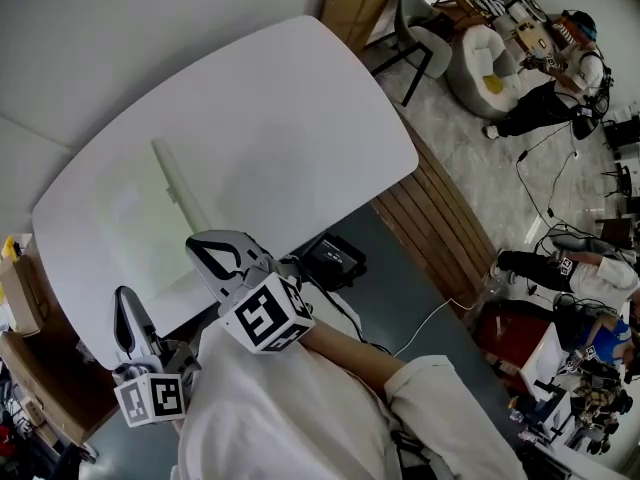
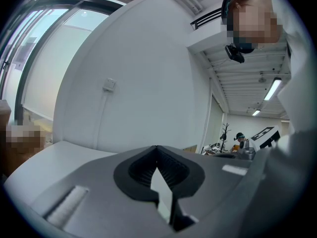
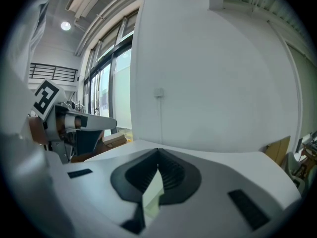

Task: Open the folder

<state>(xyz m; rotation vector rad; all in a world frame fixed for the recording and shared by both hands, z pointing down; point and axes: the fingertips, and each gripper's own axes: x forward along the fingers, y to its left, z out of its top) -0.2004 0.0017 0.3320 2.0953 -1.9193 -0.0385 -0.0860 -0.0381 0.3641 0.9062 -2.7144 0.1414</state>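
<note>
Noting folder (image 1: 140, 223) lying flat on the tabletop (image 1: 300, 108), toward the tabletop's left end and close to its near edge. Seeing its spine bar (image 1: 180, 183) running along the side facing the tabletop's middle, with a single pale leaf spreading toward the tabletop's left end. Reading that as cover down, with low confidence owing to faint plastic.

Holding both tools clenched, jaws meeting, gripping nothing: left tool (image 1: 122, 298) hanging just off the tabletop's near edge, right tool (image 1: 197, 246) reaching just over that edge.

Judging the lift as the tricky part: thin cover sitting flush on a smooth tabletop, likely sliding rather than rising. Suggesting:
- parting one tool's jaws ahead of contact and coming in low at the free edge toward the tabletop's left end
- working one jaw under the top layer only
- pressing the other tool down beside the spine bar against skating
- swinging the cover around the spine, not pulling straight up
</note>
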